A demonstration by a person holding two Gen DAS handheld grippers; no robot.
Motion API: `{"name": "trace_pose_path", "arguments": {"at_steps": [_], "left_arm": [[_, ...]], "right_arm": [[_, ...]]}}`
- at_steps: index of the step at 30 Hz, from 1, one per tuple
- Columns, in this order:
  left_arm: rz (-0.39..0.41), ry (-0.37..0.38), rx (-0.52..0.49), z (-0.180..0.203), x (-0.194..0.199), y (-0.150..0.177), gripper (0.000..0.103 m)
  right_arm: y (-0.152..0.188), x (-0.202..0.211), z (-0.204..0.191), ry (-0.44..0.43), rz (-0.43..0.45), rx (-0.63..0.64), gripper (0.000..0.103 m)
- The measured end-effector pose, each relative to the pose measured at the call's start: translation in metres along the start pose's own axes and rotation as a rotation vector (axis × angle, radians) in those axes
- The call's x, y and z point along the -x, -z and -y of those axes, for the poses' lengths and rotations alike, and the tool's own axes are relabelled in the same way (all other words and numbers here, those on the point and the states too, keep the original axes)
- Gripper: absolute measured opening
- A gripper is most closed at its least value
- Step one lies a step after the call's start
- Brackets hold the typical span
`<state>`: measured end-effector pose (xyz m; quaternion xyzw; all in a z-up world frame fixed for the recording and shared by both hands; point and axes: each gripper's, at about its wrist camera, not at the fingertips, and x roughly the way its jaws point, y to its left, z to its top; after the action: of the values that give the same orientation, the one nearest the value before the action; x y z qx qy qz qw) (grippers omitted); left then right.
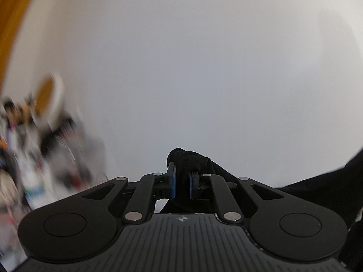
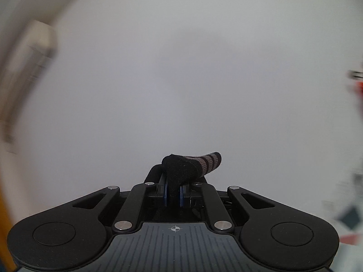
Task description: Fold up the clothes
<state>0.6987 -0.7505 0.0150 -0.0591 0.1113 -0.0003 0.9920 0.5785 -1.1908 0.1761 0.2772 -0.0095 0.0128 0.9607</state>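
while both cameras faced a plain pale wall, here was the state of play:
left gripper (image 1: 182, 182): jaws nearly together, blue pads (image 1: 173, 181) clamped on a bunched fold of black garment (image 1: 192, 161).
left garment run: the cloth poked up past the fingertips, then trailed off to the right edge of the left wrist view as a dark sweep.
right gripper (image 2: 173, 193): jaws drawn in tight, pinching black cloth between the pads.
striped band (image 2: 209, 162): a ribbed edge with grey stripes stuck out above and to the right of the right fingertips.
wall (image 1: 181, 68): pale, featureless, filling most of both views.
left edge clutter (image 1: 45, 140): badly blurred shapes, too smeared to name.
orange strip (image 1: 9, 11): curved along the upper left corner.
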Motion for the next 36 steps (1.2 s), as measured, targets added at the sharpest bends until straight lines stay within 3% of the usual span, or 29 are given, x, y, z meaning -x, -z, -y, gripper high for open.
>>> {"name": "trace_pose_path", "arguments": {"at_steps": [3,8,11,14,16,18,21,24,27,30,31,34,35,36], "left_arm": [[-0.175,0.029,-0.061,0.042,-0.035,0.058,0.011],[-0.367,0.054,-0.174,0.114,-0.073,0.127,0.011],[-0.416,0.05,-0.219,0.149,-0.093,0.137,0.011],[-0.401,0.035,-0.245,0.178,-0.112,0.125,0.011],[-0.386,0.016,-0.248,0.193,-0.123,0.115,0.011],[-0.382,-0.013,-0.246,0.201,-0.132,0.11,0.011],[-0.387,-0.042,-0.275,0.208,-0.141,0.111,0.011],[-0.405,-0.083,-0.265,0.209,-0.147,0.116,0.011],[-0.429,-0.123,-0.238,0.21,-0.148,0.12,0.012],[-0.47,-0.126,-0.228,0.22,-0.143,0.129,0.015],[-0.477,-0.109,-0.228,0.224,-0.139,0.131,0.018],[-0.503,-0.047,-0.228,0.238,-0.127,0.136,0.034],[-0.513,-0.028,-0.222,0.241,-0.124,0.136,0.038],[-0.522,-0.008,-0.217,0.244,-0.121,0.136,0.039]], "right_arm": [[0.034,0.0,0.078,0.205,-0.089,-0.054,0.008],[0.084,0.002,0.205,0.488,-0.265,-0.198,0.008],[0.114,0.003,0.28,0.654,-0.369,-0.283,0.008],[0.115,0.002,0.317,0.678,-0.399,-0.322,0.008],[0.108,-0.005,0.335,0.655,-0.415,-0.331,0.014],[0.11,-0.002,0.345,0.663,-0.44,-0.311,0.039],[0.112,0.003,0.368,0.654,-0.457,-0.333,0.049],[0.129,0.025,0.391,0.68,-0.446,-0.389,0.049],[0.129,0.044,0.399,0.78,-0.332,-0.481,0.05],[0.126,0.049,0.399,0.802,-0.241,-0.498,0.05],[0.125,0.046,0.398,0.799,-0.242,-0.478,0.05],[0.135,0.025,0.404,0.782,-0.409,-0.442,0.05],[0.142,0.022,0.406,0.762,-0.437,-0.461,0.042],[0.145,0.022,0.404,0.747,-0.43,-0.48,0.024]]}}
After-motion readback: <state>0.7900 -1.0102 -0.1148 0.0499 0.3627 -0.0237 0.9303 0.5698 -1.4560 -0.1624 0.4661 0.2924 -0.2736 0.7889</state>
